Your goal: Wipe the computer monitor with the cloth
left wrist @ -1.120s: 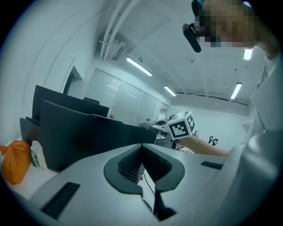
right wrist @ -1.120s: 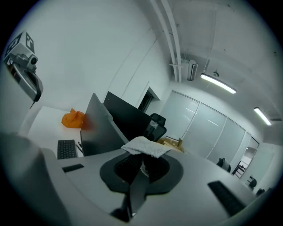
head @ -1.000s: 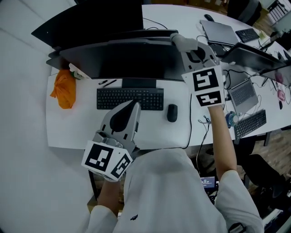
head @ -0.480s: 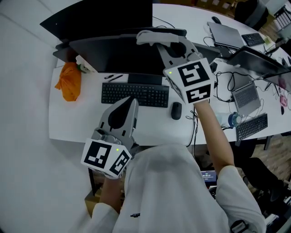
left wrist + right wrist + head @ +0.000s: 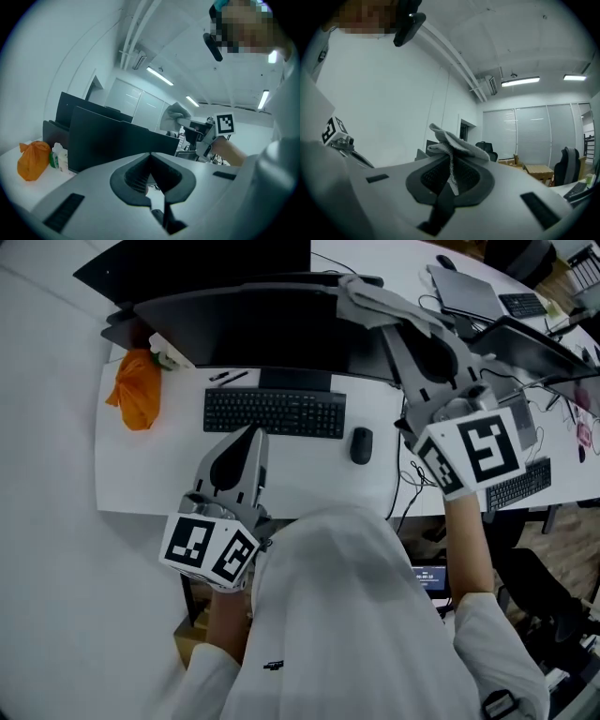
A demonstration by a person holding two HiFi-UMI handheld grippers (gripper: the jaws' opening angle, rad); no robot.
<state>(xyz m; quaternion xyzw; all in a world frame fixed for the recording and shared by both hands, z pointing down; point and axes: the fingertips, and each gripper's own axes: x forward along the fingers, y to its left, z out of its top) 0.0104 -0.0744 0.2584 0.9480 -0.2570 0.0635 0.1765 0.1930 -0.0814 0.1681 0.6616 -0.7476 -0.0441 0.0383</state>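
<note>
right tongs clamped on cloth, shifted right along monitor top | left tongs closed, empty

Bench: bare strip between the keyboard and the near edge. The left tongs, tips together and empty, hang over it.

Left of the keyboard is open as far as the orange bag and a small bottle by the monitor's left corner.

Two pens lie between the keyboard and the monitor foot. The mouse sits just right of the keyboard.

Screen face unobstructed. The right tongs, clamped on the cloth, are at its top right edge.

A second monitor stands close behind, closing the rear.

Right side crowded: cables, a laptop, another screen.
</note>
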